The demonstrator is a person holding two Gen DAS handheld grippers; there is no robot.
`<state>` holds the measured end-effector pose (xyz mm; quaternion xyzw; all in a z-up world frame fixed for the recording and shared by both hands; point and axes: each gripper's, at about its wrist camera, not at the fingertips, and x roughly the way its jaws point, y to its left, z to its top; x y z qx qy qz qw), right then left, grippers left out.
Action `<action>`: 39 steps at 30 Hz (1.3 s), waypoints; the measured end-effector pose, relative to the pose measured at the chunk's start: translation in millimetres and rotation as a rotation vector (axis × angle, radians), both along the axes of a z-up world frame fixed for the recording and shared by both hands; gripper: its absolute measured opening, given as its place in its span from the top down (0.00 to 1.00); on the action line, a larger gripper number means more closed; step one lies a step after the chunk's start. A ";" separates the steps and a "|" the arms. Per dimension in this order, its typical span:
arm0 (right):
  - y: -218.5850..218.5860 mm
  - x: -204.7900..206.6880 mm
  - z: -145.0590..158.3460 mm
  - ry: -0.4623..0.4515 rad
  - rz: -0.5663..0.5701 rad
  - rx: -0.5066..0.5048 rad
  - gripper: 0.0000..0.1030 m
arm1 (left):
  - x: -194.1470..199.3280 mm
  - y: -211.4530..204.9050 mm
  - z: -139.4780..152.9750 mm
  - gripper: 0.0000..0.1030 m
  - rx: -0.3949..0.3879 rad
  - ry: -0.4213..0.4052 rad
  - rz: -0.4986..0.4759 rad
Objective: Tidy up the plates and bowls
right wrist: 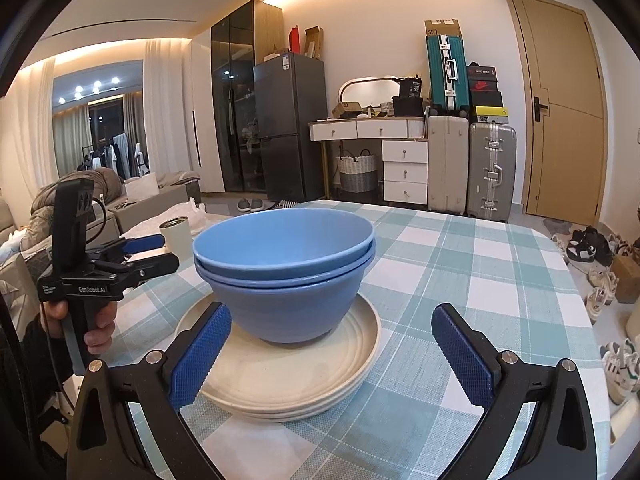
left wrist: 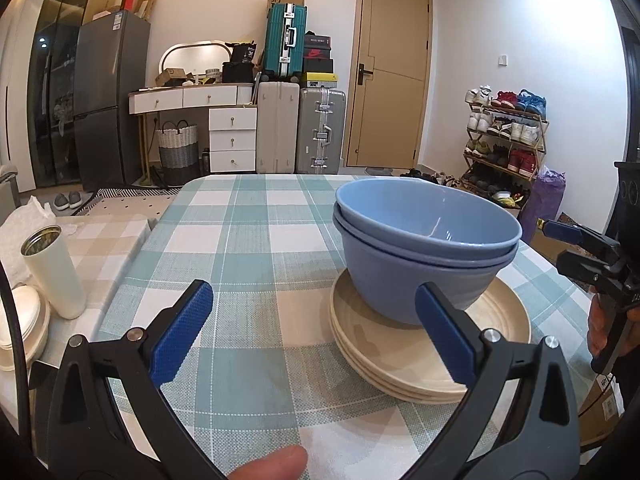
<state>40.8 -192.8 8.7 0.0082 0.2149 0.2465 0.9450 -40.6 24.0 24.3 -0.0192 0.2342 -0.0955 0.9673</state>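
Observation:
Nested blue bowls (left wrist: 424,252) sit on a stack of cream plates (left wrist: 400,368) on the checked tablecloth; they also show in the right wrist view, bowls (right wrist: 284,272) on plates (right wrist: 288,376). My left gripper (left wrist: 312,320) is open and empty, just left of and in front of the stack. My right gripper (right wrist: 328,348) is open and empty, in front of the stack, its left finger by the plates' rim. The right gripper shows at the right edge of the left wrist view (left wrist: 576,248); the left gripper shows at the left of the right wrist view (right wrist: 156,252).
A white tumbler (left wrist: 54,276) and white lidded containers (left wrist: 20,324) stand off the table's left side. The tablecloth (left wrist: 248,240) stretches bare behind and left of the stack. Suitcases, a fridge, a door and a shoe rack stand beyond the table.

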 end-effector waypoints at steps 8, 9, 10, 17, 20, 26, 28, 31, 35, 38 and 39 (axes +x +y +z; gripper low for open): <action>-2.6 -9.1 -6.7 -0.034 0.011 0.006 0.01 | 3.5 -7.8 -9.7 0.02 -0.011 -0.045 -0.008; -3.5 -9.9 -7.0 -0.039 0.010 0.013 0.01 | 2.1 -8.3 -8.8 0.02 -0.011 -0.051 -0.010; -4.5 -10.0 -7.4 -0.041 0.013 0.023 0.01 | 2.2 -9.2 -10.0 0.02 -0.010 -0.057 -0.012; -6.1 -10.5 -11.2 -0.052 0.007 0.039 0.01 | 2.6 -9.8 -10.8 0.02 -0.013 -0.077 -0.008; -6.7 -10.0 -12.3 -0.054 0.001 0.044 0.01 | 1.1 -9.1 -10.5 0.02 -0.010 -0.086 0.001; -7.9 -17.0 -11.0 -0.097 -0.013 0.041 0.01 | -1.1 -11.9 -10.0 0.02 0.006 -0.100 0.005; -5.3 -16.8 -11.3 -0.097 -0.003 0.029 0.01 | -1.2 -12.8 -10.2 0.02 0.008 -0.101 0.000; -1.1 -16.8 -11.8 -0.100 0.007 0.009 0.01 | -1.4 -12.2 -9.7 0.02 0.007 -0.099 0.002; -0.3 -18.8 -12.3 -0.110 0.013 0.008 0.01 | -0.9 -11.6 -10.1 0.02 0.002 -0.096 -0.004; -0.9 -19.1 -12.8 -0.104 0.015 0.014 0.01 | 0.1 -12.3 -10.7 0.02 0.006 -0.090 -0.004; -1.1 -19.4 -12.6 -0.102 0.015 0.016 0.01 | 0.3 -12.7 -10.9 0.02 0.008 -0.091 -0.004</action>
